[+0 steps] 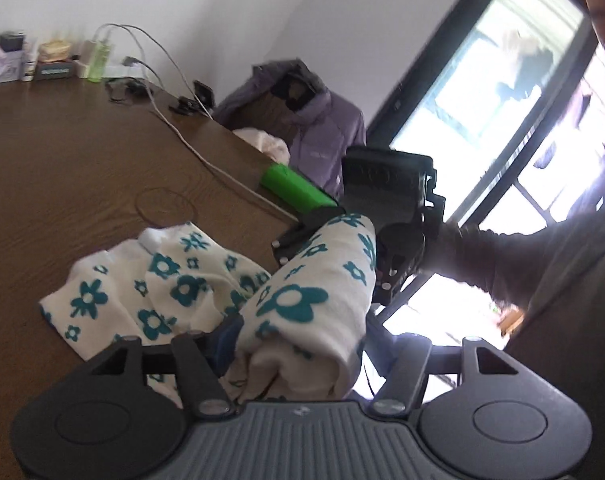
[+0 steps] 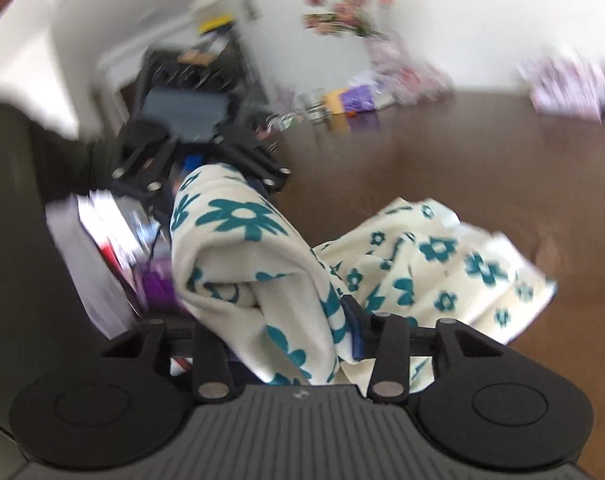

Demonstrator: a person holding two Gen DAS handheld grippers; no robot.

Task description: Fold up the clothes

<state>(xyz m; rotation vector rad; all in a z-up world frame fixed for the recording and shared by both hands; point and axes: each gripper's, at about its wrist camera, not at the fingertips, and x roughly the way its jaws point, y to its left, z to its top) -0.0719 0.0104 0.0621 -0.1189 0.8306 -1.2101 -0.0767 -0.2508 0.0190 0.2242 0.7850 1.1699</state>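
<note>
A cream garment with teal flowers [image 1: 302, 300] is bunched into a thick roll and stretched between both grippers, above the brown table's [image 1: 62, 160] edge. Its loose end [image 1: 114, 300] trails on the wood. My left gripper [image 1: 302, 320] is shut on the near end of the roll, and its blue pad [image 1: 226, 336] presses the cloth. My right gripper [image 1: 322, 228] grips the far end. In the blurred right wrist view, the garment [image 2: 242, 248] runs between my right gripper's [image 2: 278, 312] fingers up to the left gripper [image 2: 238, 172]. The rest [image 2: 442, 264] lies on the table [image 2: 462, 140].
White cables [image 1: 174, 128], bottles and small boxes [image 1: 54, 64] sit at the table's back. A green roll [image 1: 294, 192] lies at its edge, with a purple jacket [image 1: 322, 128] on a chair behind. A person's sleeve [image 1: 502, 252] reaches in front of the window. Flowers and clutter [image 2: 354, 92] line the far wall.
</note>
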